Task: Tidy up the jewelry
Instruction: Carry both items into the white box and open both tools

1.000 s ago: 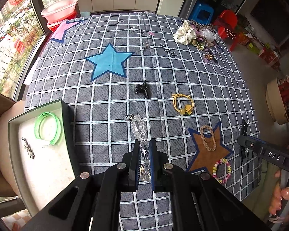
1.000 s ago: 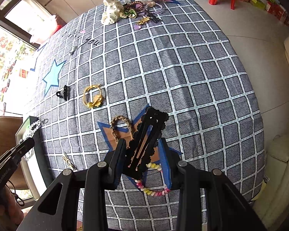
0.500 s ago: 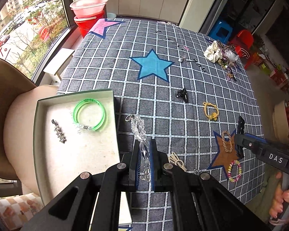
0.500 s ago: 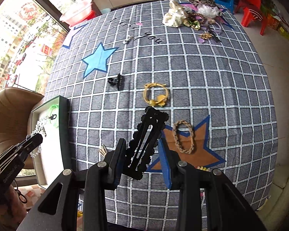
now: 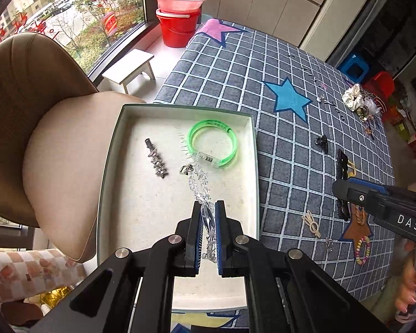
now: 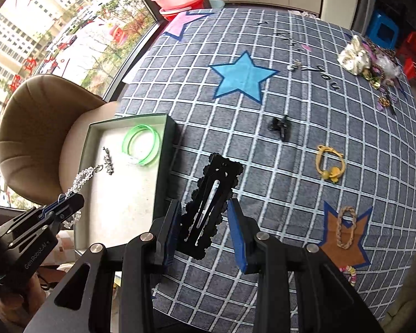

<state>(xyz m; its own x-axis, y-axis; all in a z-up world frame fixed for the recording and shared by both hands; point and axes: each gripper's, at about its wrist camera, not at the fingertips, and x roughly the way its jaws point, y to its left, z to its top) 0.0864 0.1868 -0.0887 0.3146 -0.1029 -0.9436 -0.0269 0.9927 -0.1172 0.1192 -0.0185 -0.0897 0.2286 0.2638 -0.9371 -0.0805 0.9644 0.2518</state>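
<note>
My left gripper point(image 5: 208, 211) is shut on a clear crystal bead bracelet point(image 5: 199, 180), which dangles above the white floor of the dark-rimmed jewelry box point(image 5: 177, 107). A green bangle point(image 5: 212, 143) and a silver hair clip point(image 5: 156, 158) lie inside the box. My right gripper point(image 6: 205, 208) is shut on a black scalloped hair clip point(image 6: 217, 183) and hovers over the checked tablecloth, just right of the box's wall point(image 6: 166, 149). The right wrist view also shows the left gripper point(image 6: 69, 202) at lower left with the bracelet point(image 6: 83, 177) hanging from it.
On the cloth lie a black claw clip point(image 6: 280, 126), a yellow hair tie point(image 6: 330, 163), a braided bracelet point(image 6: 345, 227) on the brown star, a colourful bead bracelet point(image 6: 348, 272) and a cream clip point(image 5: 312, 223). Scrunchies point(image 6: 356, 55) are piled far right. A beige chair point(image 5: 41, 111) stands left of the box.
Both grippers have swept left with their loads. The left one went from above the cloth to above the box. The right one left the brown star and now hangs by the box's edge.
</note>
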